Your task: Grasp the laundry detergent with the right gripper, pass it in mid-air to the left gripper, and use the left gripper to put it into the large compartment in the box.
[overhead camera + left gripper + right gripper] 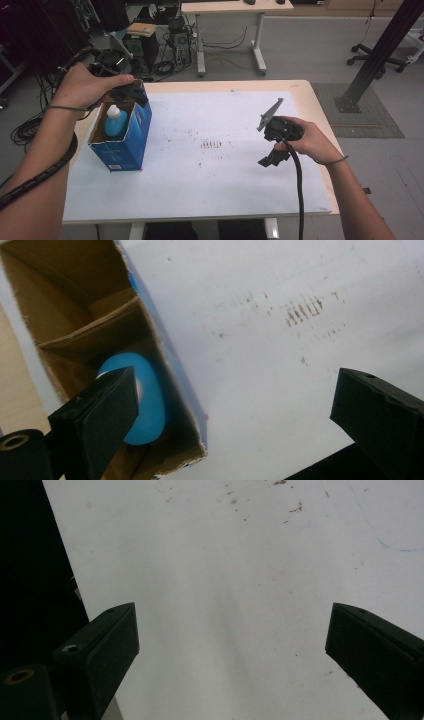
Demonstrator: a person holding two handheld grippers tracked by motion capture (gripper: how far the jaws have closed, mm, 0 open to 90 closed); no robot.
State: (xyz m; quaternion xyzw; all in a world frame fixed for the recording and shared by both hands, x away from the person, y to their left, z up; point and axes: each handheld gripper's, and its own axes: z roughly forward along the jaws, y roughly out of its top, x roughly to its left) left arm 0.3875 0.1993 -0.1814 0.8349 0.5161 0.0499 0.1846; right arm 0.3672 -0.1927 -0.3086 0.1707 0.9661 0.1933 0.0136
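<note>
A blue cardboard box [125, 142] stands open-topped on the left of the white mat [210, 175]. Inside it sits a blue bottle [115, 124] with a white cap. My left gripper [131, 94] hovers over the box's far right corner. In the left gripper view, my left gripper [235, 390] has its jaws wide apart, and the box [75, 315] and the bottle [150, 400] lie below its left jaw, untouched. My right gripper [272, 159] is held low over the mat on the right. My right gripper [230, 625] is open, with bare mat between the jaws.
The mat carries a patch of brown marks [211, 145] near its middle. The wooden table edge [320, 125] shows on the right. Beyond the table are a desk [230, 7], computer towers [142, 47], loose cables and a black slanted post [380, 50].
</note>
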